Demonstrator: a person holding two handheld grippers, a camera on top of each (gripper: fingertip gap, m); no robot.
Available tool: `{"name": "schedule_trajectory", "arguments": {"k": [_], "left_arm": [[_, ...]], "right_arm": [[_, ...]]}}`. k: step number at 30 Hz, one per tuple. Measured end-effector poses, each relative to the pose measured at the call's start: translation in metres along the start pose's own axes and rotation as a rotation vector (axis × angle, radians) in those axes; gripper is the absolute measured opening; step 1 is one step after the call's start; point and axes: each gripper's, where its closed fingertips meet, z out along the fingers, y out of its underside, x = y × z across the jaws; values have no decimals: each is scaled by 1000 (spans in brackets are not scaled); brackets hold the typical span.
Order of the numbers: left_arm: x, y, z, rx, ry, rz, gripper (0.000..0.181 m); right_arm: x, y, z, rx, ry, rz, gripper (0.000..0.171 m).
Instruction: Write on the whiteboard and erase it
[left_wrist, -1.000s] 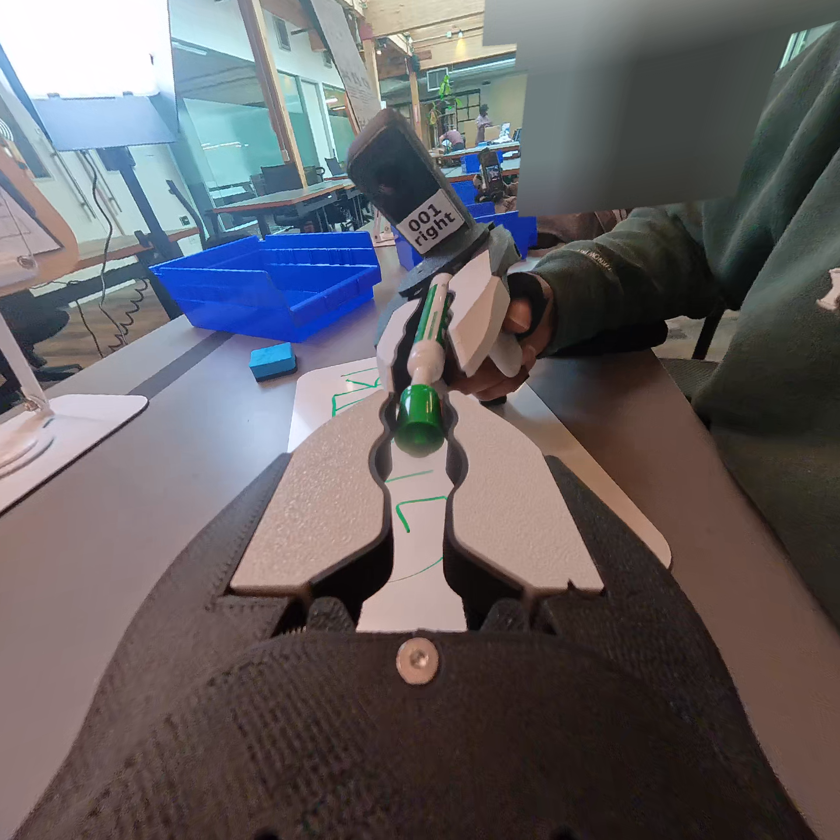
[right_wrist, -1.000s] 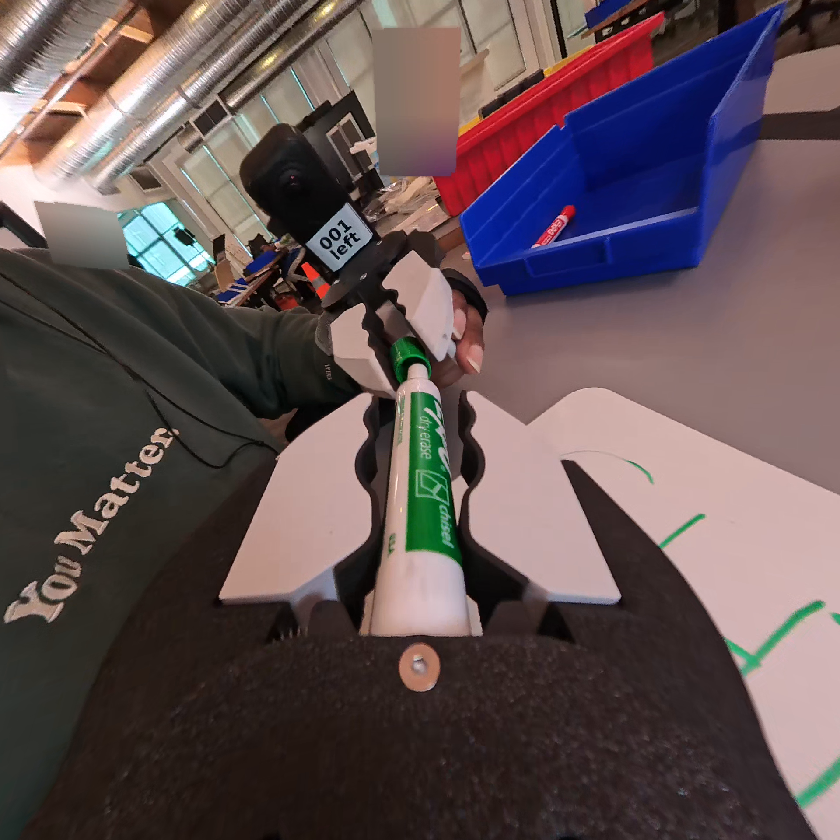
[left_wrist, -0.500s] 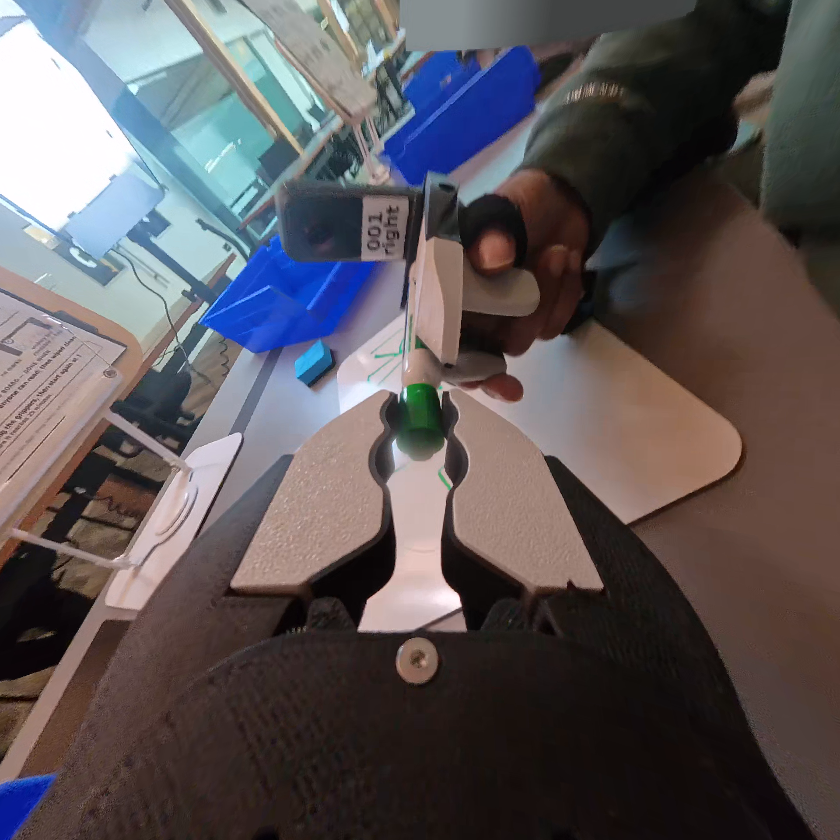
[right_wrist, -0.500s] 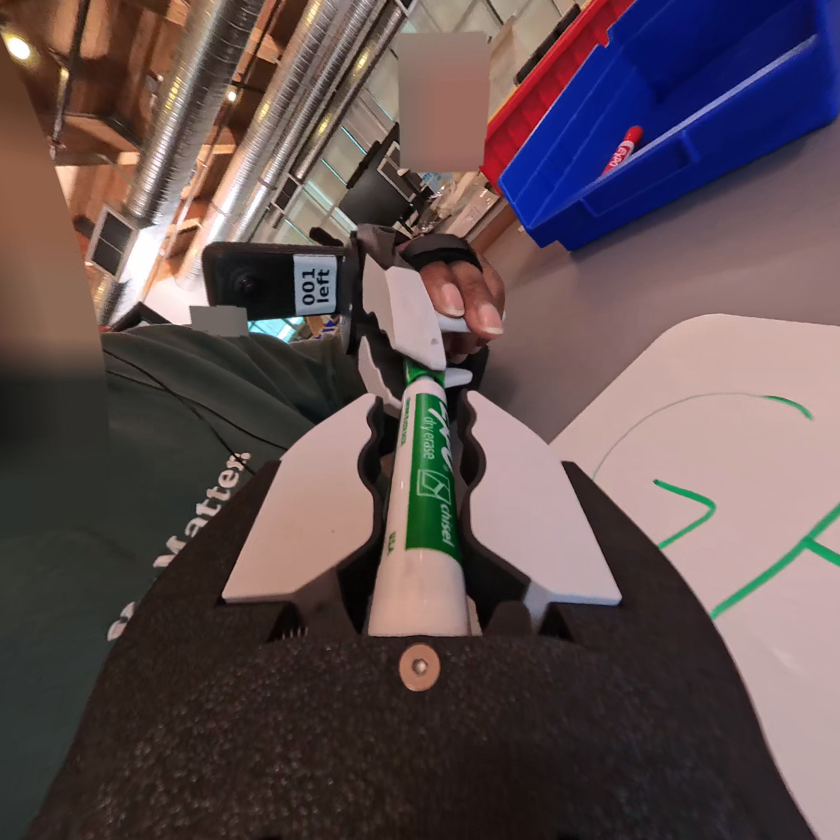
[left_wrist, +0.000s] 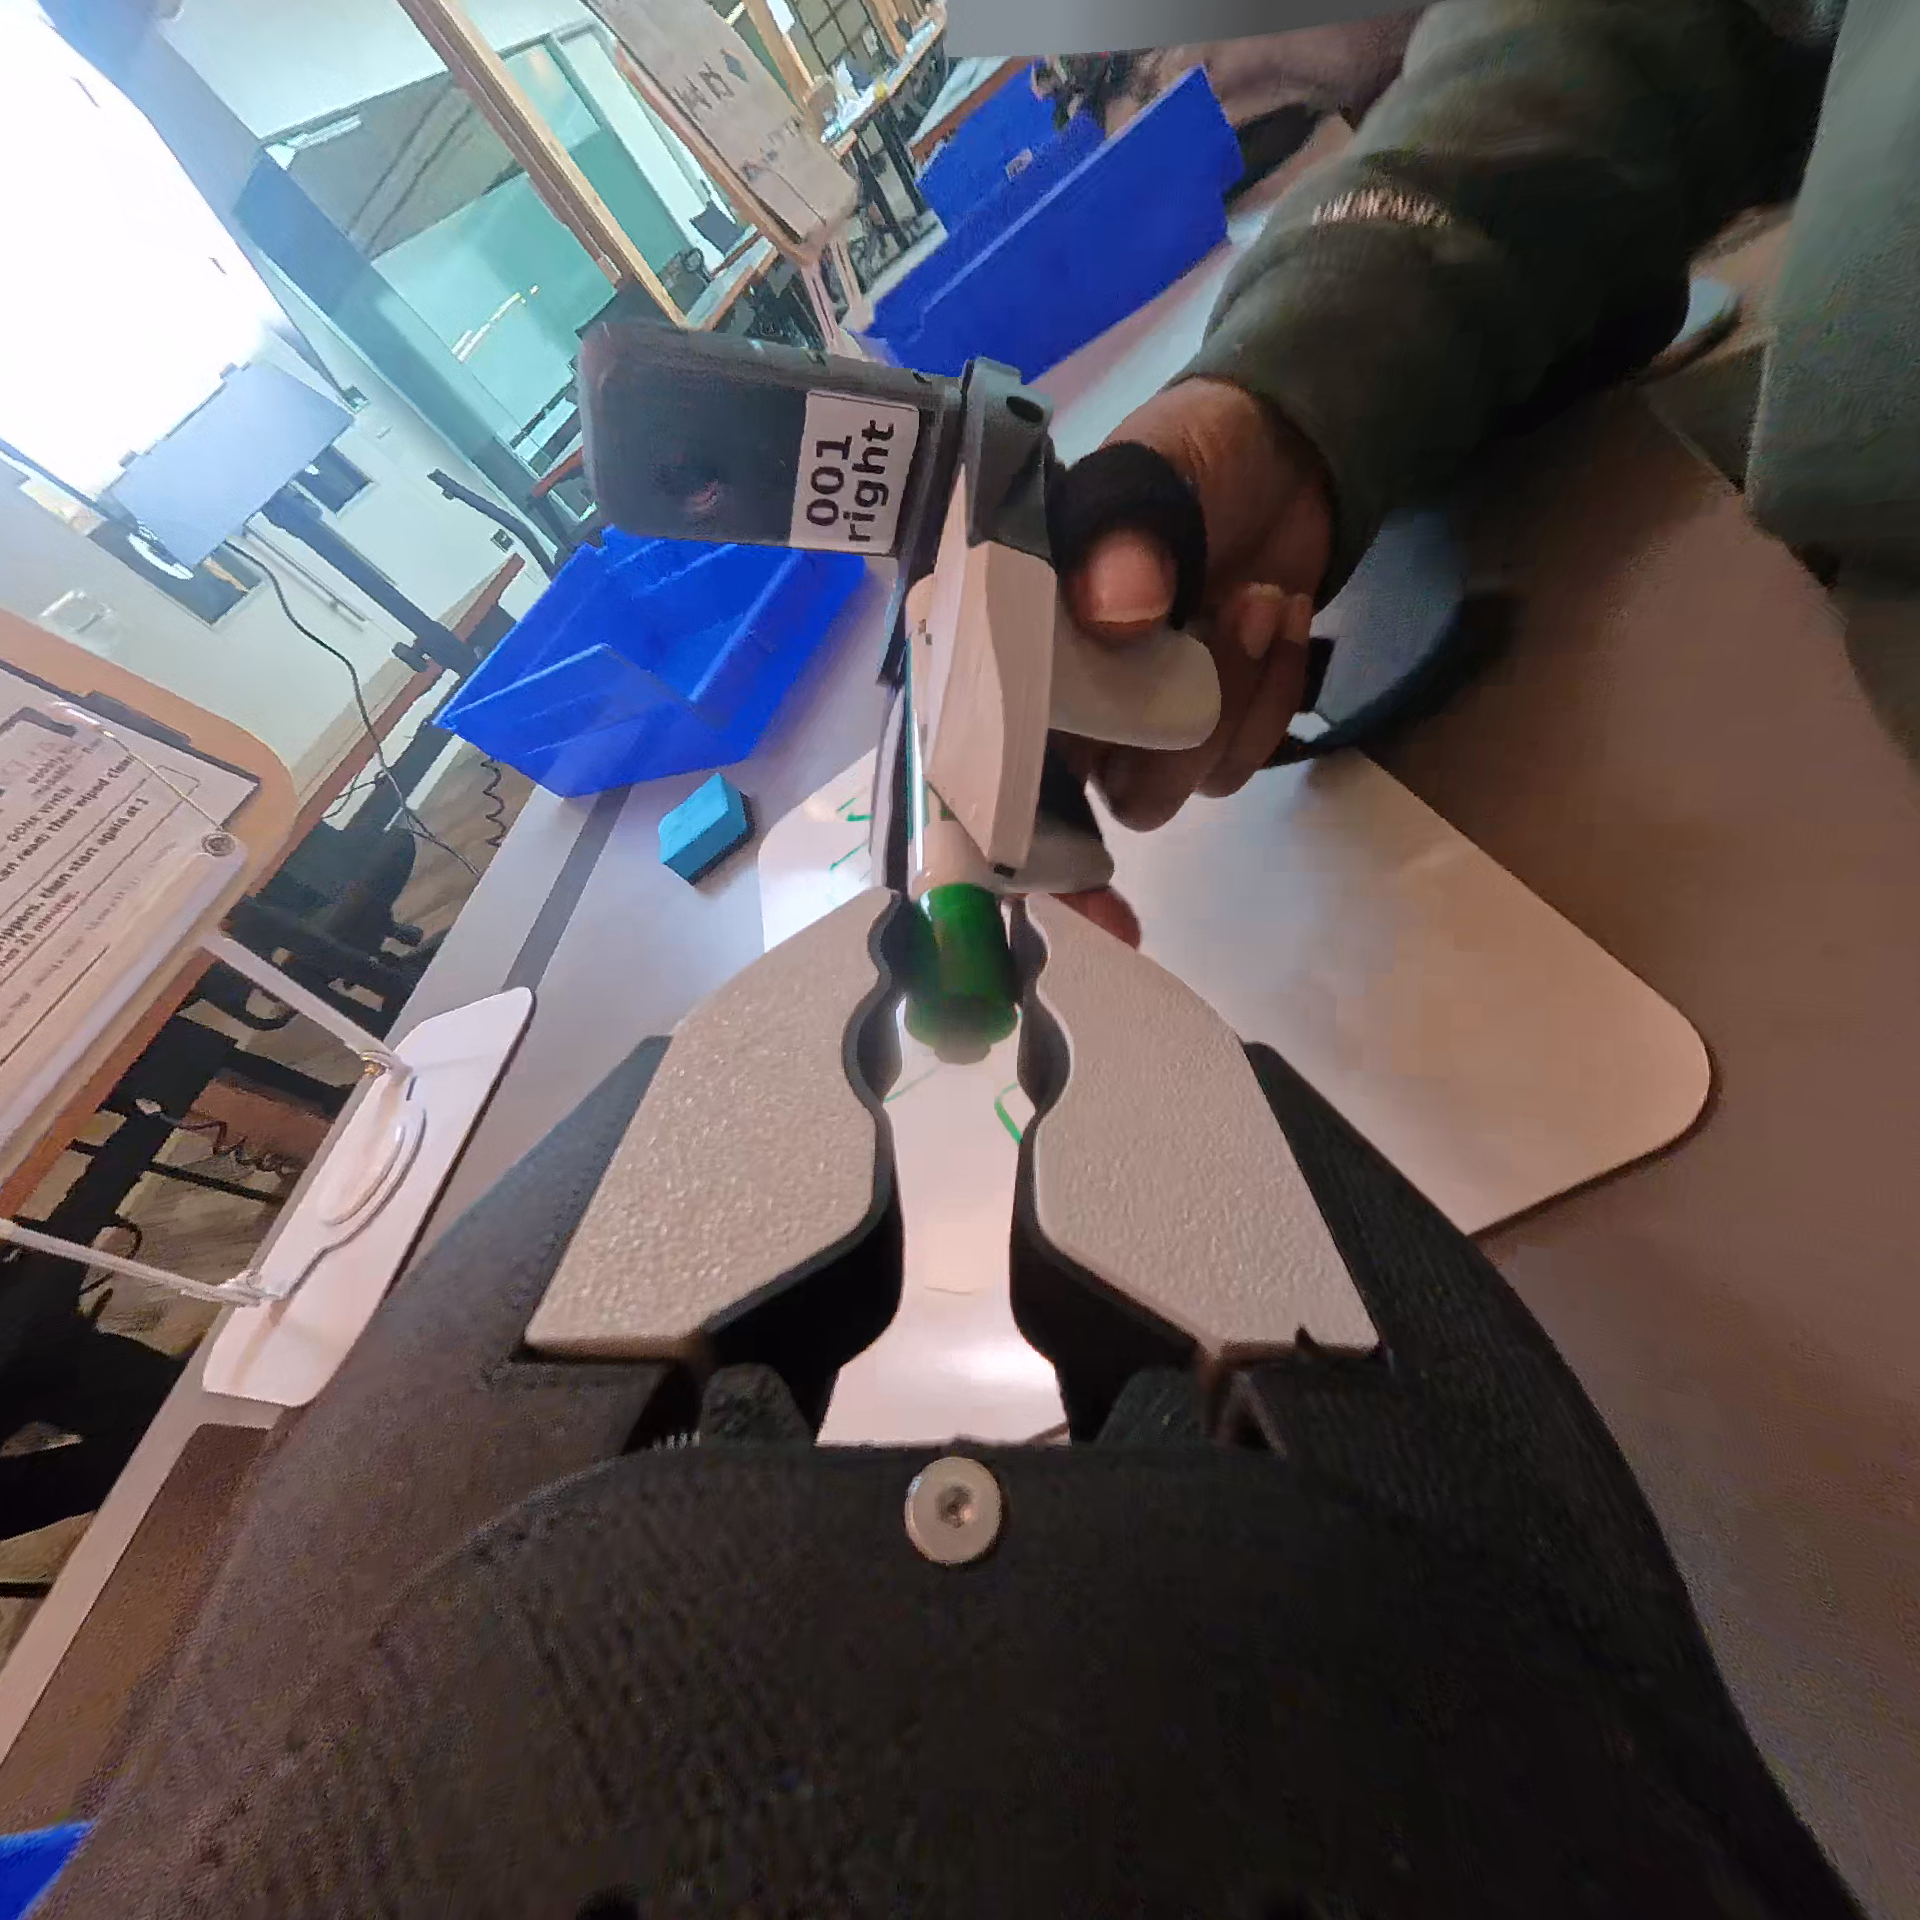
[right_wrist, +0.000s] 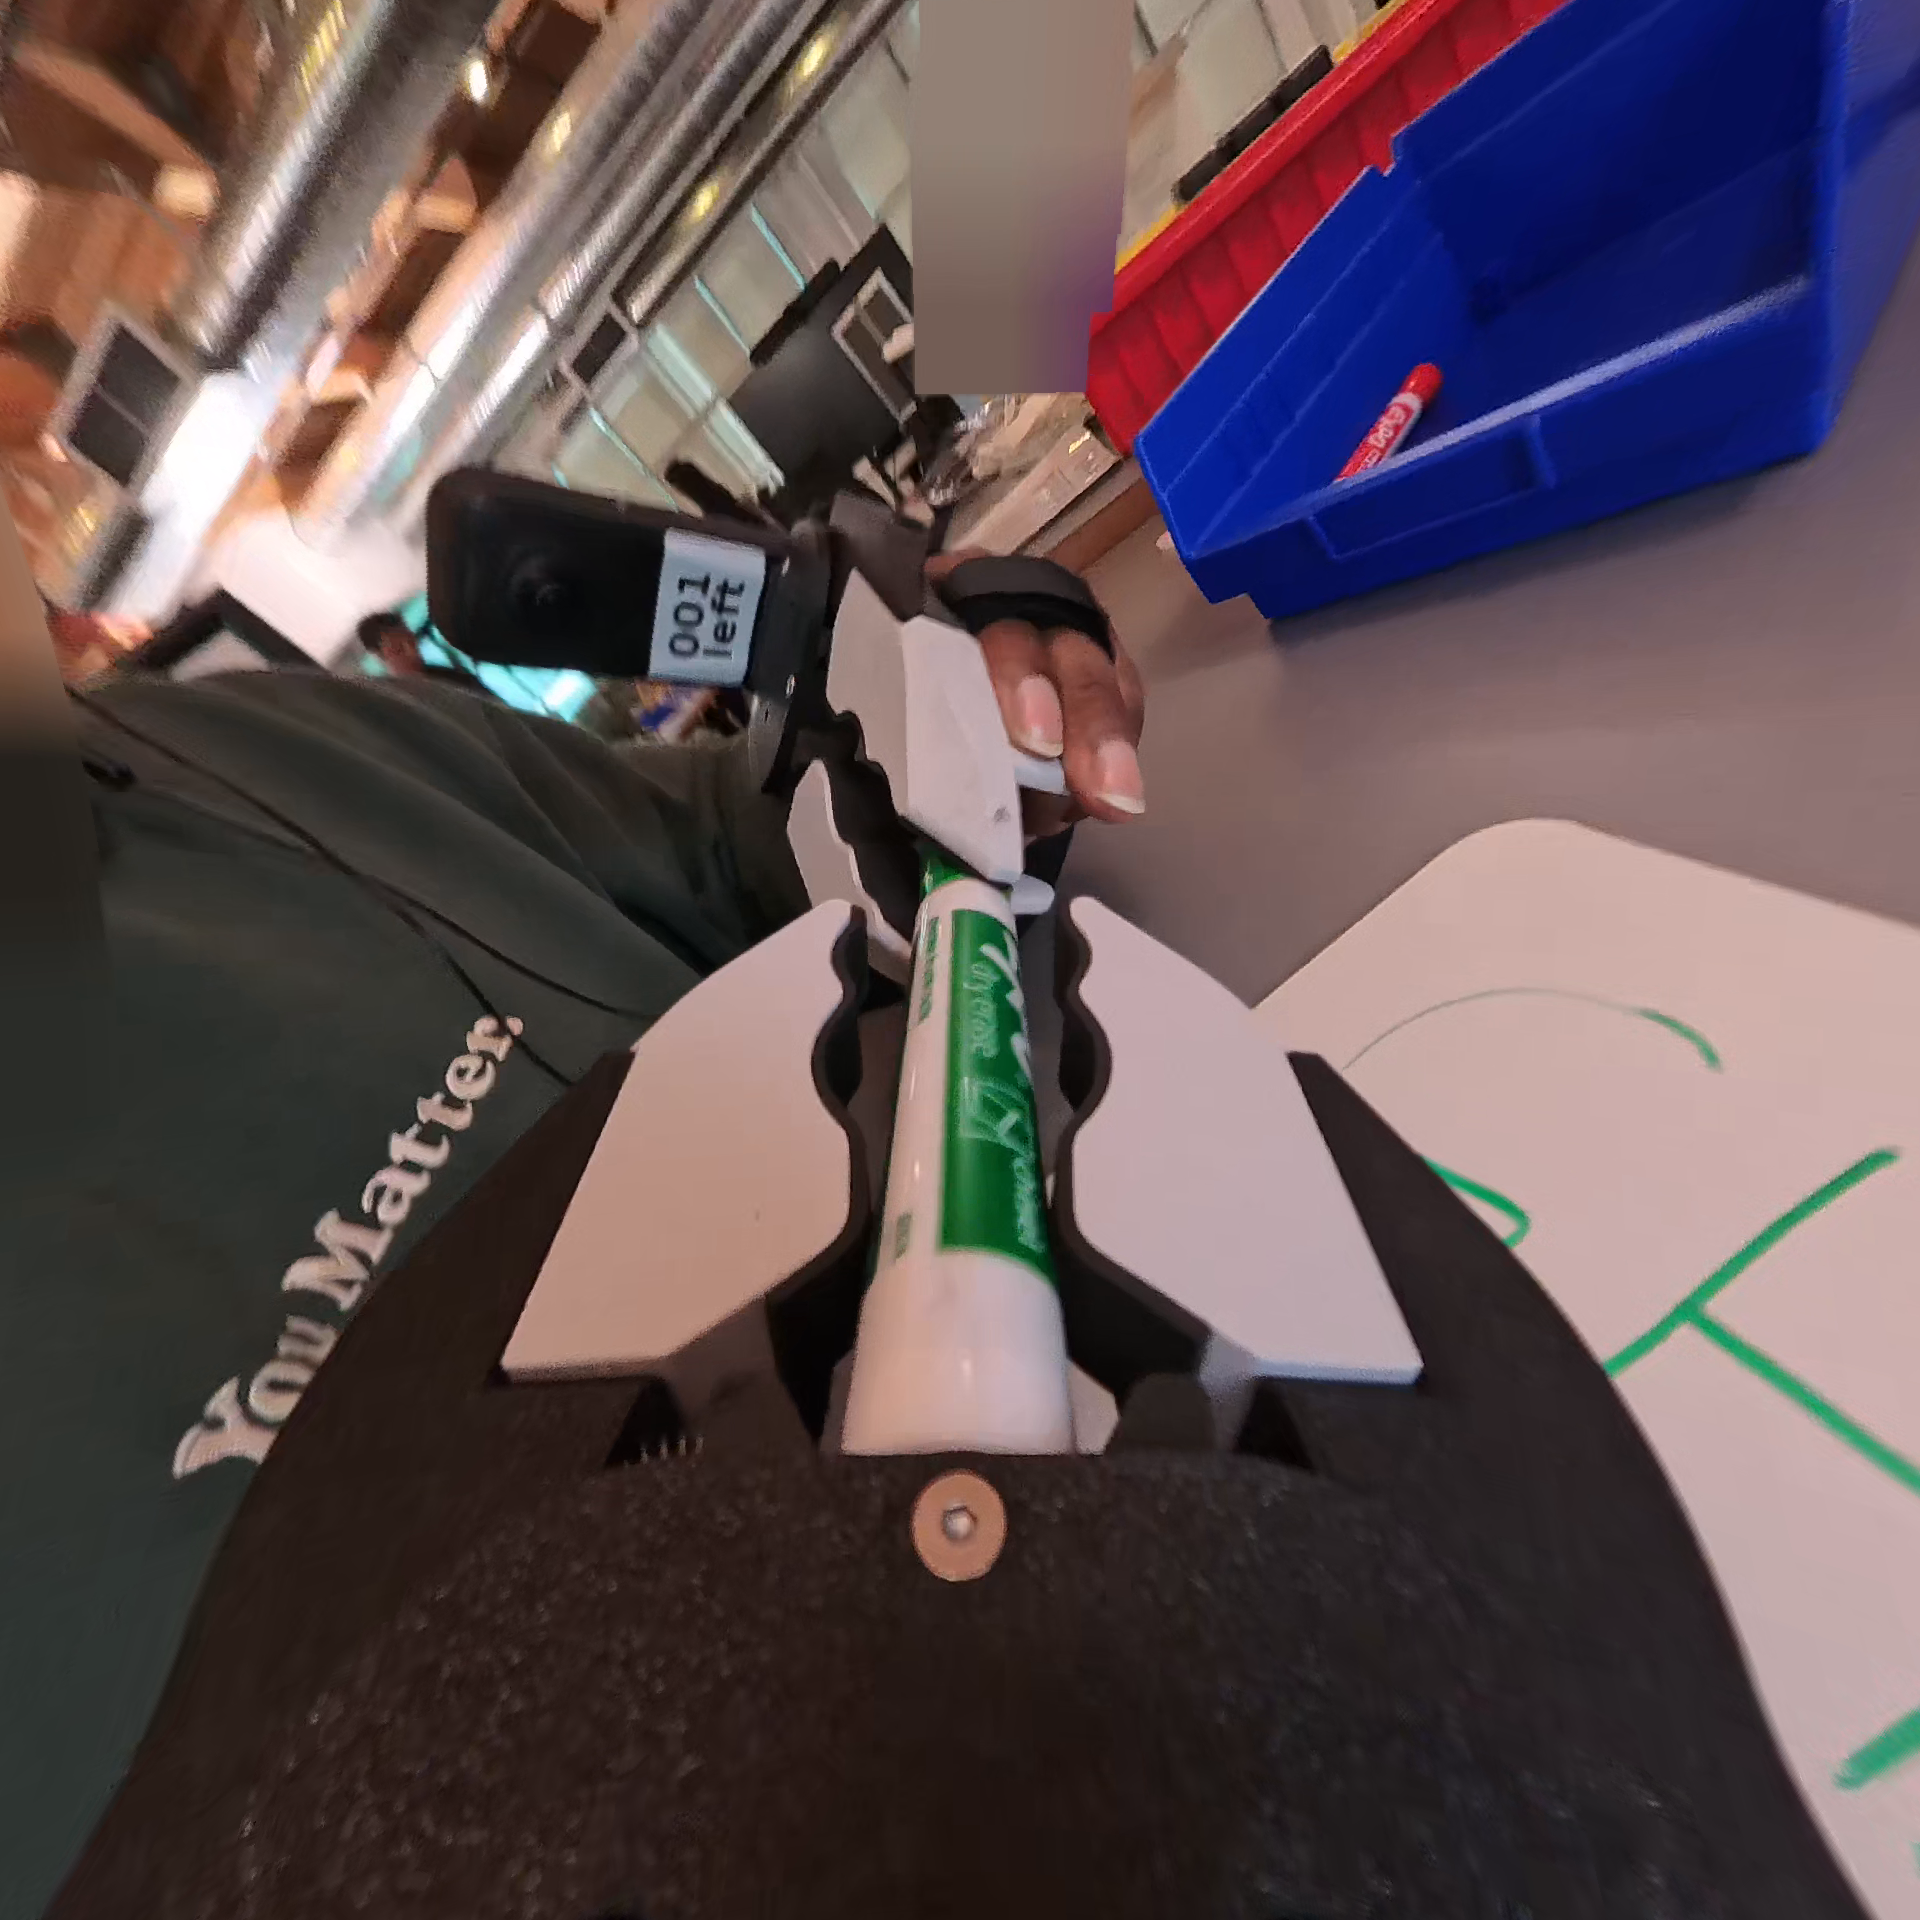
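Right wrist view, frame centre: my right gripper (right_wrist: 961, 935) pinches the marker (right_wrist: 961, 1195) barrel. My left gripper (left_wrist: 956, 925) pinches its green cap (left_wrist: 958, 971). Whiteboard (right_wrist: 1558, 1195) lies lower right.

A blue plastic bin (right_wrist: 1621, 343) stands on the grey desk (right_wrist: 1455, 727) with a red marker (right_wrist: 1390, 424) lying inside; a red bin (right_wrist: 1236, 301) sits just behind it. At the desk's edge stands a clear acrylic sign holder (left_wrist: 343, 1174) bearing a printed sheet (left_wrist: 83, 862)

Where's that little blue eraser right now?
In the left wrist view, the eraser lies on the grey table, between the whiteboard's far corner and the blue bin.
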Motion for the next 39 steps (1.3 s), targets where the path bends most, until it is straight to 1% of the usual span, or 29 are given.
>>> {"name": "schedule_trajectory", "arguments": {"k": [2,4,7,9,11,16,18,19,21,23,24,25,26,28,30,32,34,36,39], "left_arm": [[-6,-5,-2,17,14,-29,19],[-8,-2,-8,25,45,-87,19],[-6,12,-13,-5,85,-168,19],[0,21,-10,-48,119,-185,19],[5,26,-6,-79,136,-174,19],[16,28,2,-100,173,-184,19],[16,25,2,-82,175,-213,19],[15,25,2,-74,168,-221,19],[5,23,3,-50,101,-241,22],[-15,23,-1,-20,7,-301,36],[-24,22,-6,3,-26,-345,38],[-33,20,-11,34,-49,-395,37],[-39,20,-16,60,-62,-436,33],[-46,22,-22,80,-86,-476,28],[-47,25,-23,73,-91,-478,21],[-42,24,-21,72,-75,-470,14],[-36,24,-18,61,-54,-457,9],[-31,26,-16,45,-41,-440,6],[-28,30,-13,22,-31,-433,4]], "right_arm": [[-3,-3,-5,-72,23,-127,48],[3,-6,-17,-144,124,-317,50],[15,-4,-35,-290,283,-588,47],[24,4,-39,-407,367,-716,46],[29,13,-38,-497,410,-799,42],[37,33,-31,-635,451,-913,19],[40,34,-31,-648,471,-911,19],[39,33,-31,-634,469,-892,19],[38,25,-35,-574,456,-832,19],[43,3,-50,-482,502,-763,19],[50,-18,-66,-409,563,-729,19],[59,-42,-89,-328,646,-688,19],[70,-68,-119,-242,745,-643,19],[99,-117,-196,-62,972,-536,19],[133,-147,-283,47,1225,-414,18],[168,-155,-358,65,1427,-275,19],[197,-150,-409,59,1540,-121,19],[219,-140,-439,14,1614,4,19],[241,-127,-464,-57,1722,115,20]]}}
